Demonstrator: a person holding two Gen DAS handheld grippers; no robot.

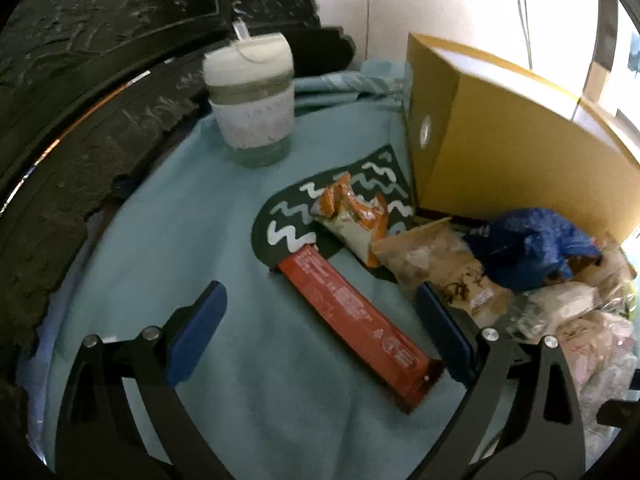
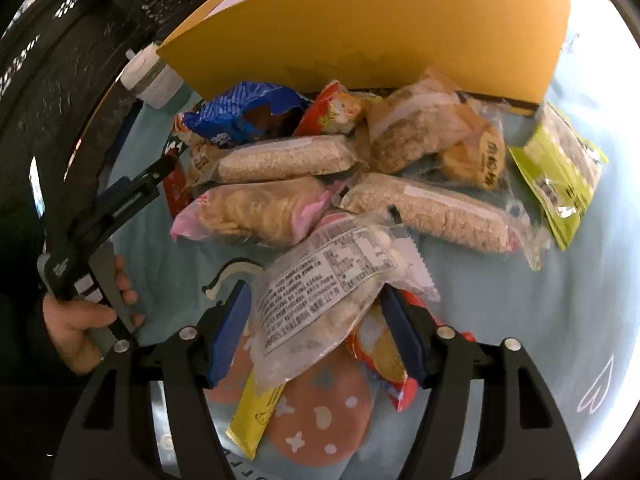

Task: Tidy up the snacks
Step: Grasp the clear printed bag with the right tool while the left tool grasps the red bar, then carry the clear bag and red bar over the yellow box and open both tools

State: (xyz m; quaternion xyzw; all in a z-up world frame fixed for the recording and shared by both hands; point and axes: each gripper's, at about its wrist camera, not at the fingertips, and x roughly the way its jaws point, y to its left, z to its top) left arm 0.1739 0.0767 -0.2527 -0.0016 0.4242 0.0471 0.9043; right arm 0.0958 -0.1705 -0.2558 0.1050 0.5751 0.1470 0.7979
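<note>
My left gripper (image 1: 320,320) is open over the blue cloth, its jaws on either side of a red snack bar (image 1: 352,320) that lies flat. An orange-and-white packet (image 1: 352,216) lies beyond it. My right gripper (image 2: 316,320) has its jaws around a clear packet with a white label (image 2: 324,296); whether the pads (image 2: 232,332) press it I cannot tell. A pile of snacks lies ahead: a blue bag (image 2: 240,114), several clear packs of pale crackers (image 2: 280,160), a green packet (image 2: 560,176). A yellow cardboard box (image 2: 360,28) stands behind, also in the left wrist view (image 1: 512,136).
A white lidded cup (image 1: 254,100) stands at the back left on the cloth. Dark carved furniture (image 1: 80,80) borders the left. A yellow packet (image 2: 252,412) and a red-orange packet (image 2: 380,356) lie under my right gripper. The other hand-held gripper (image 2: 120,208) shows at left.
</note>
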